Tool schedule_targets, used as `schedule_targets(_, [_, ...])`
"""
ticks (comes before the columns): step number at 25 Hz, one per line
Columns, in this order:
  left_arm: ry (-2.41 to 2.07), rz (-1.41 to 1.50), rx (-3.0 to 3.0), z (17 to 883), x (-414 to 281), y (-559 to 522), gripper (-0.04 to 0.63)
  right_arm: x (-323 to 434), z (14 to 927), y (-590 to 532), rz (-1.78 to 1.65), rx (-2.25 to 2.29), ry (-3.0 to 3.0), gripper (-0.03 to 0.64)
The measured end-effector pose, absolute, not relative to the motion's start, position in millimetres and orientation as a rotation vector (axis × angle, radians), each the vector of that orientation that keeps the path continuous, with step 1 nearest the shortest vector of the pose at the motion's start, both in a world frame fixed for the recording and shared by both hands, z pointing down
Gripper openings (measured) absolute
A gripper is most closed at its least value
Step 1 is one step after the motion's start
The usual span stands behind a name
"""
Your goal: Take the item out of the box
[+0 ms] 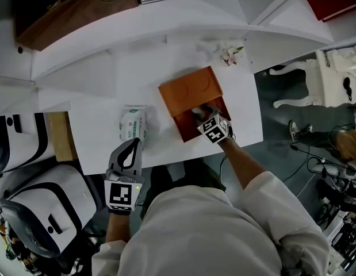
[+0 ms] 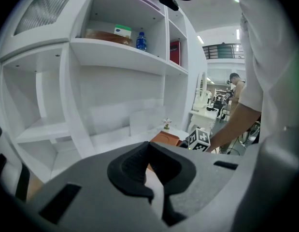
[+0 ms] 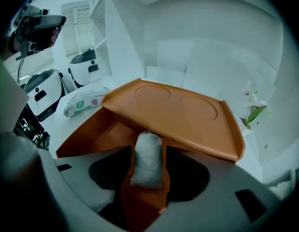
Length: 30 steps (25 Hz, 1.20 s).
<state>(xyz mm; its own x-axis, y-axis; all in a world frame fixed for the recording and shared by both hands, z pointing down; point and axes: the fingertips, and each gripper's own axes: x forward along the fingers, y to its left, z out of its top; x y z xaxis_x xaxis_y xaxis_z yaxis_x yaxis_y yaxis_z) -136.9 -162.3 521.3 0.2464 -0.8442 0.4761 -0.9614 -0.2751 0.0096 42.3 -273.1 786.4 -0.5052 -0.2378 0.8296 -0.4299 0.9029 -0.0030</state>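
Observation:
An orange box [image 1: 186,125] stands on the white table [image 1: 97,137], its lid [image 1: 189,91] raised at the far side. My right gripper [image 1: 203,112] reaches down into it. In the right gripper view a small white pouch [image 3: 148,170] lies on the box floor between the two fingers of the right gripper [image 3: 148,151], which stand open close on either side of it. My left gripper [image 1: 133,144] rests at the table's front, fingertips together with nothing in them, just short of a green-and-white wipes packet [image 1: 132,124]. The left gripper [image 2: 149,146] points toward the box [image 2: 166,138].
A small flower ornament [image 1: 231,54] stands behind the box. White shelving [image 1: 137,33] rises at the back, with a brown tray [image 1: 80,7] on top. White machines [image 1: 45,211] crowd the floor at left, and a white chair [image 1: 316,79] stands at right.

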Motion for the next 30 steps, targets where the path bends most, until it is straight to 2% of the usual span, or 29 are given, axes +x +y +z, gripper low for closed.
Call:
schedule_targets(5, [-1.666,0.558,2.214,524.4,-137.3,-164.8,0.005,40.7,794.1,-273.4,0.263,0.453,-2.102,0.217])
schedule_targets(6, [-1.666,0.559,2.211,525.2,-137.8,-164.7,0.005,40.8,795.0,-273.6,0.262,0.453,-2.1,0.194])
schedule_targets(13, [-1.66,0.569,2.199,528.5,-141.3,-162.7,0.005,40.5,796.1,-273.6,0.262,0.439,-2.094,0.176])
schedule_targets(30, [-1.661,0.531,2.274,508.0,-141.0,-160.2,0.005,49.4,763.3,-263.5,0.221,0.466,-2.107,0.175])
